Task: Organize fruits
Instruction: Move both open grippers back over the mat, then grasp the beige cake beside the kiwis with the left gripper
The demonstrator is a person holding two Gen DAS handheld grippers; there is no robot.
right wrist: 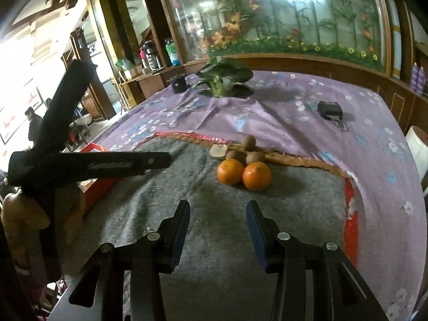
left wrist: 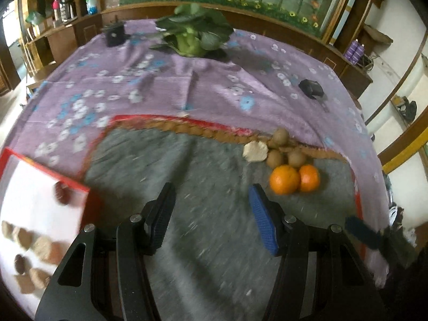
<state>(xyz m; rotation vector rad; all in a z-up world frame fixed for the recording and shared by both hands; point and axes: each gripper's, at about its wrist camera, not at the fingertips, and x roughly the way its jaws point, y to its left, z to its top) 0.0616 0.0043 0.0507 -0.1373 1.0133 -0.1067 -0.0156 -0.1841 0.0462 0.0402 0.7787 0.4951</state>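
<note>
Both the left gripper [left wrist: 211, 214] and right gripper [right wrist: 218, 230] hover with jaws wide apart and empty, the oranges [right wrist: 243, 174] and kiwis [right wrist: 248, 151] clustered ahead of them on the counter's grey mat [right wrist: 187, 187], so a first pick seems next; no writing is legible.

We see a table [right wrist: 347, 144] draped in a purple cloth [left wrist: 149, 80] printed with small white and blue flowers, and a grey mat [right wrist: 214, 200] edged in red and brown lies on its near part. Behind it a dark wooden wall unit [right wrist: 321, 65] frames a glass panel [right wrist: 294, 13] painted with bamboo and orange and yellow flowers, and wooden shelves [left wrist: 61, 13] to the left carry flasks and bottles. In the right wrist view we find strong daylight at the far left, where a person [right wrist: 33, 125] stands by a pale wall.
</note>
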